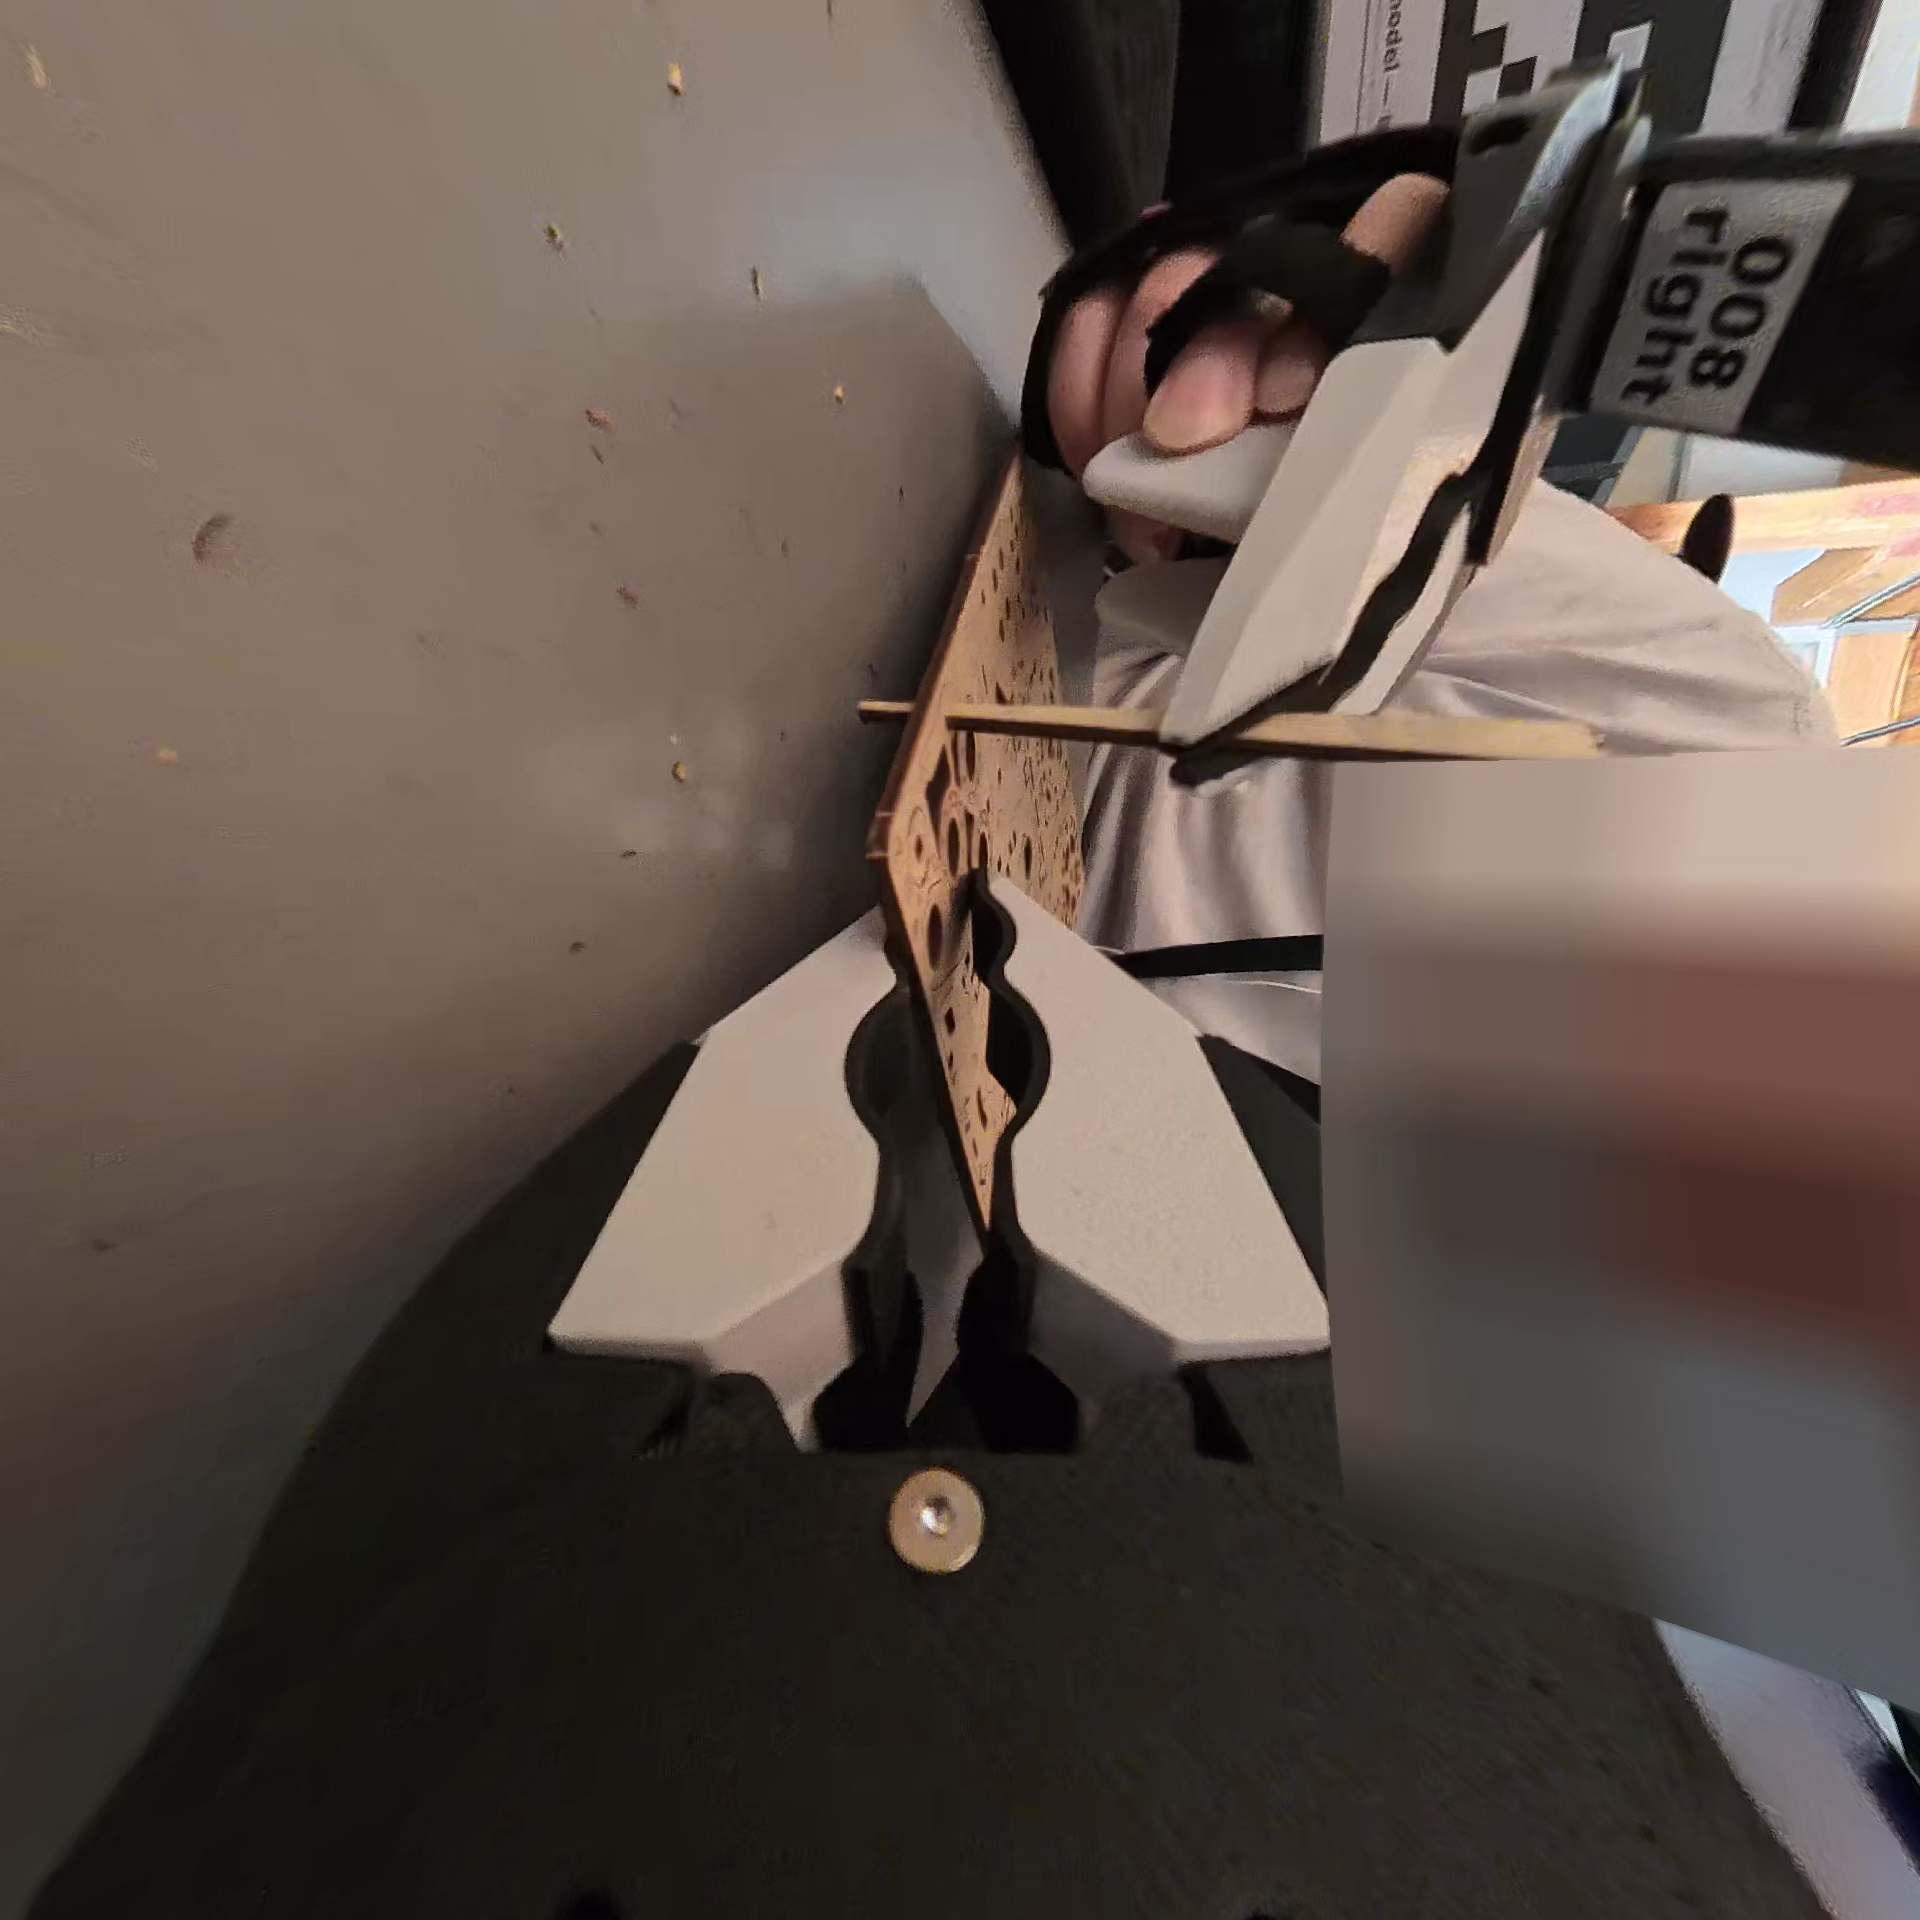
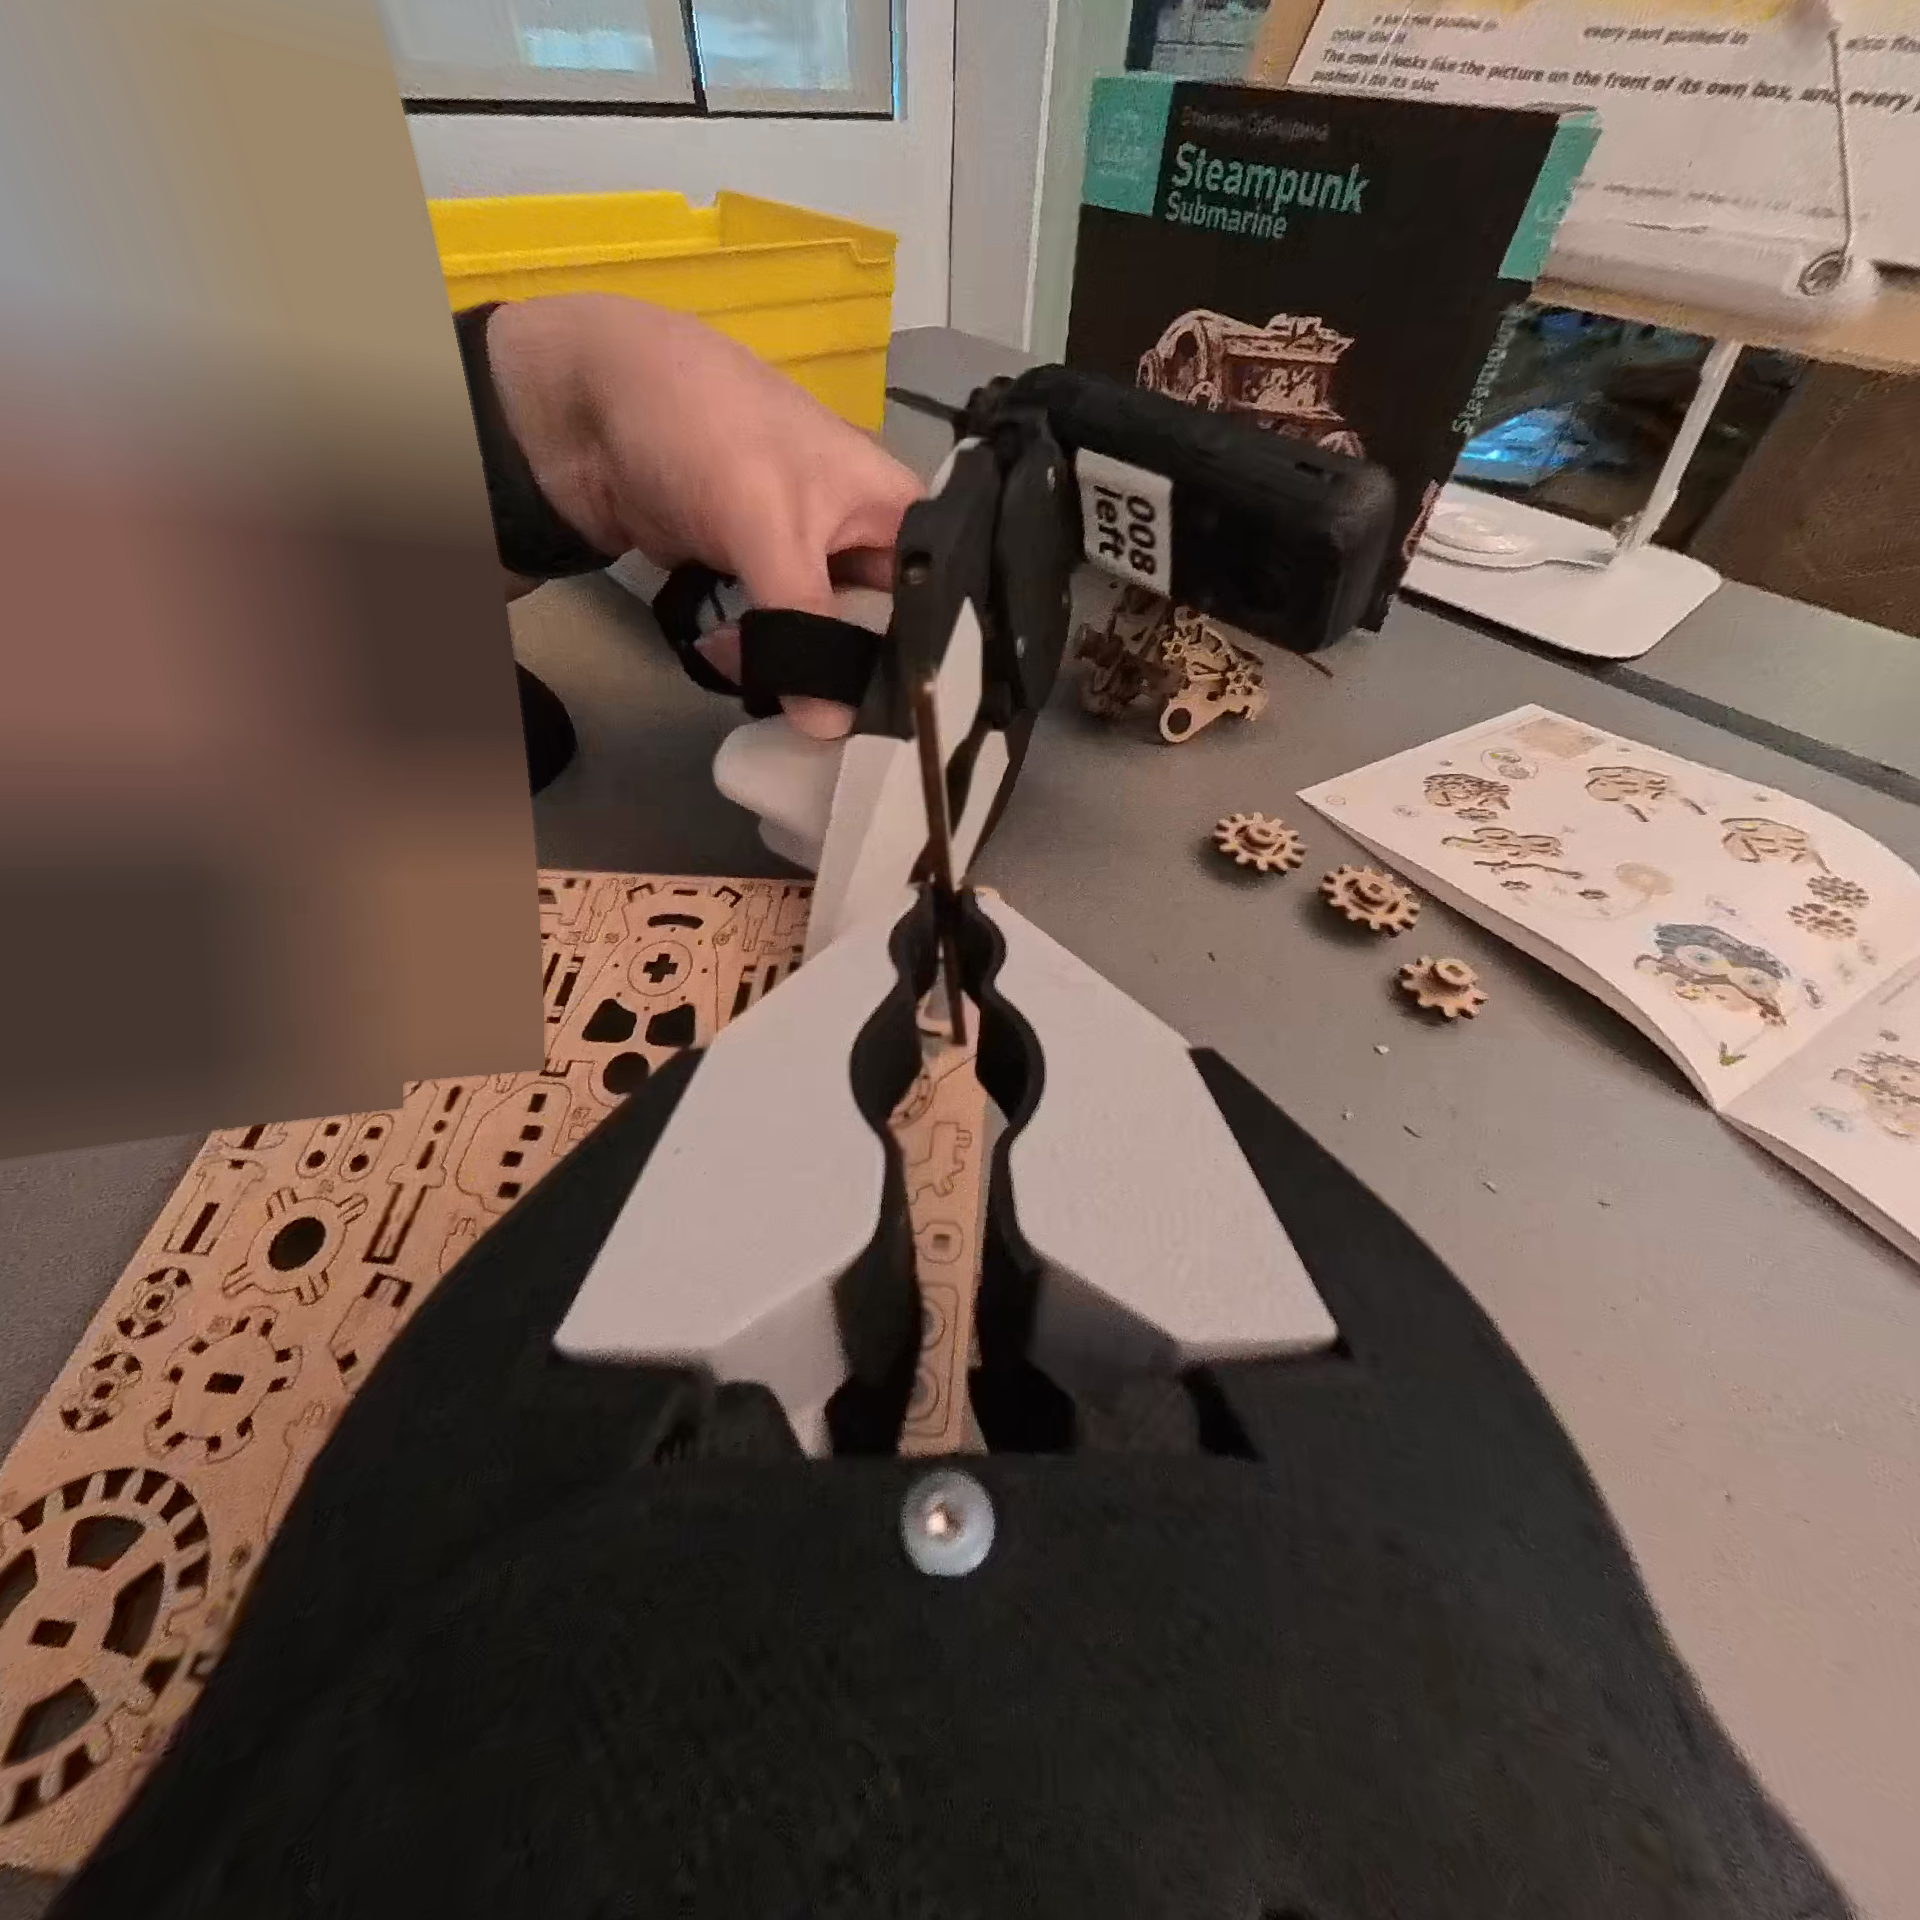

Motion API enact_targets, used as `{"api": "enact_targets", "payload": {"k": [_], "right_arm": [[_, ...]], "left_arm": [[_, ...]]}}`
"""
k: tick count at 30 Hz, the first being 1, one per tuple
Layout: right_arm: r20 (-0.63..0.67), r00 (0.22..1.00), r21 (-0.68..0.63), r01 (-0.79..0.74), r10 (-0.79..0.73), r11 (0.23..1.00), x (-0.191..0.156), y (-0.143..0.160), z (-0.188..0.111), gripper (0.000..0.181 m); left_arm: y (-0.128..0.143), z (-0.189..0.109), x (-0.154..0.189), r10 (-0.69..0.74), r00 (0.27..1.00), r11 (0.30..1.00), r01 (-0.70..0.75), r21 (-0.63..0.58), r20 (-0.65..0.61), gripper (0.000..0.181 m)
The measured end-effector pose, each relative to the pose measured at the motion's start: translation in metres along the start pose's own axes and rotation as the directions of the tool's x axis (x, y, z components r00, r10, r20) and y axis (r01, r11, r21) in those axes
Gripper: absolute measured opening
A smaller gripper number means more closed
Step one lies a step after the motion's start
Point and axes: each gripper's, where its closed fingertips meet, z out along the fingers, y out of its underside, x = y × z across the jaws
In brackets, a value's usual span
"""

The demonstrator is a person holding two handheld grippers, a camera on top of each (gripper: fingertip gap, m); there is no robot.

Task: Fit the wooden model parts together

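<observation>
Nearest the left wrist camera, the left hand-held gripper [image 1: 951, 914] is clamped on a thin wooden sheet [image 1: 997, 727] of laser-cut parts, held on edge above the grey counter [image 1: 416, 623]. A slim wooden stick [image 1: 1049, 724] passes through this sheet, its short end poking out on the far side. The right hand-held gripper [image 1: 1195, 753] pinches the stick's longer end, its fingers together on it; a gloved hand [image 1: 1195, 343] holds that tool.

From the right wrist view, the right hand-held gripper [image 2: 948, 914] grips the stick [image 2: 940, 831] end-on, with the left hand-held gripper [image 2: 940, 873] just beyond, held by a bare hand [image 2: 707, 468]. More flat parts sheets [image 2: 312, 1247] lie at the counter's near left. Three small wooden gears [image 2: 1366, 899] sit in a row near an open instruction booklet [image 2: 1714, 935] on the right. A partly built wooden model [image 2: 1174, 665] stands towards the far edge, before the kit box [image 2: 1299, 291], with a yellow bin [image 2: 675, 281] at the far left.
</observation>
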Motion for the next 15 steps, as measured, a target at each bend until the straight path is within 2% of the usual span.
{"api": "enact_targets", "payload": {"k": [1, 4, 7, 12, 15], "right_arm": [[0.001, 1.0, -0.004, -0.031, 0.031, 1.0, 0.005, 0.001, 0.0, 0.001], [-0.008, 0.996, 0.006, -0.094, 0.094, 0.996, 0.019, 0.001, -0.006, 0.002], [-0.035, 0.997, -0.003, -0.062, 0.061, 0.998, 0.015, 0.007, -0.012, 0.002], [-0.02, 1.0, -0.004, -0.024, 0.024, 1.0, 0.001, 0.002, -0.004, 0.002], [-0.016, 0.999, -0.023, -0.05, 0.05, 0.998, 0.009, 0.003, 0.001, 0.002]], "left_arm": [[-0.001, -0.001, 0.0, 0.005, 1.0, 1.0, -0.005, 0.01, 0.007, 0.006], [-0.008, -0.007, 0.003, 0.027, 1.0, 0.998, -0.028, 0.057, 0.016, 0.005], [-0.009, -0.008, 0.0, 0.017, 0.999, 0.998, -0.019, 0.059, 0.038, 0.004], [-0.002, -0.004, 0.0, 0.023, 0.999, 1.0, -0.023, 0.012, 0.045, 0.005], [-0.002, -0.003, -0.001, 0.031, 0.998, 0.999, -0.032, 0.013, 0.058, 0.007]]}}
